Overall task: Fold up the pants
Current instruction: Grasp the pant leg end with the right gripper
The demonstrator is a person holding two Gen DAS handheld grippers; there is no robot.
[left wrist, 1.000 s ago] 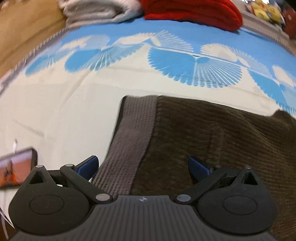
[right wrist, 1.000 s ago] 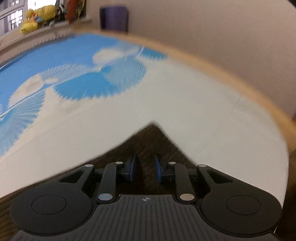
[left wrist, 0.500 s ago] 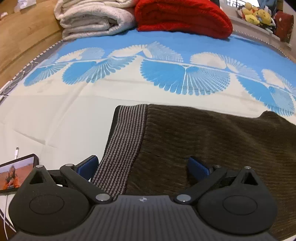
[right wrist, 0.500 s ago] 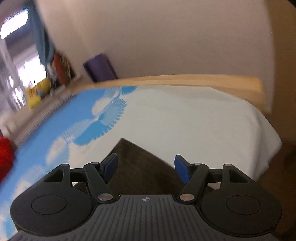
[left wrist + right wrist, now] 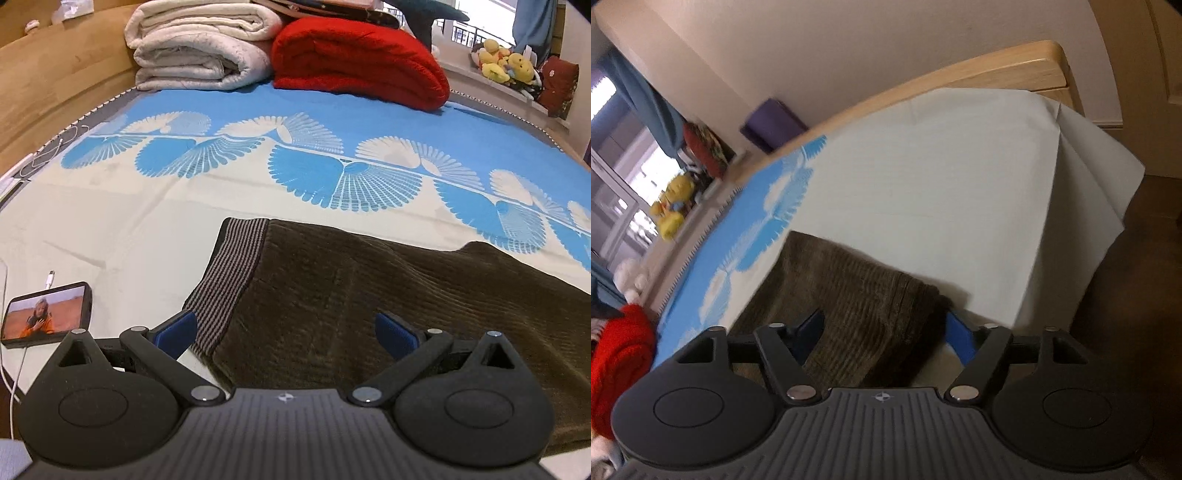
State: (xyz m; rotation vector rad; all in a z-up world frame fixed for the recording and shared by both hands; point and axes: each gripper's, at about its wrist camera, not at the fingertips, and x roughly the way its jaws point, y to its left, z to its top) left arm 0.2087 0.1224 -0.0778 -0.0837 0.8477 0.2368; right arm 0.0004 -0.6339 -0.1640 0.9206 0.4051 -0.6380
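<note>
Pants: dark brown corduroy, ribbed, w/ grey-black striped knit waistband at left end. Lie flat across near part of bed sheet, which is smooth, cream w/ blue fan print. Far end of bed: folded white blanket and red knit throw, well apart from pants. Phone w/ white cable near the left edge.

Left gripper: jaws wide, over waistband area, nothing pinched. Vs 1 s ago: view takes in more of bed, pants sit lower in frame.

Right gripper: jaws just been opening, were nearly closed 1 s ago; now wide. Folded pant end lies between them, pads not pressing it. View rolled since then.

Sheet corner hangs over the bed edge by wooden frame; bare sheet beyond pants.
</note>
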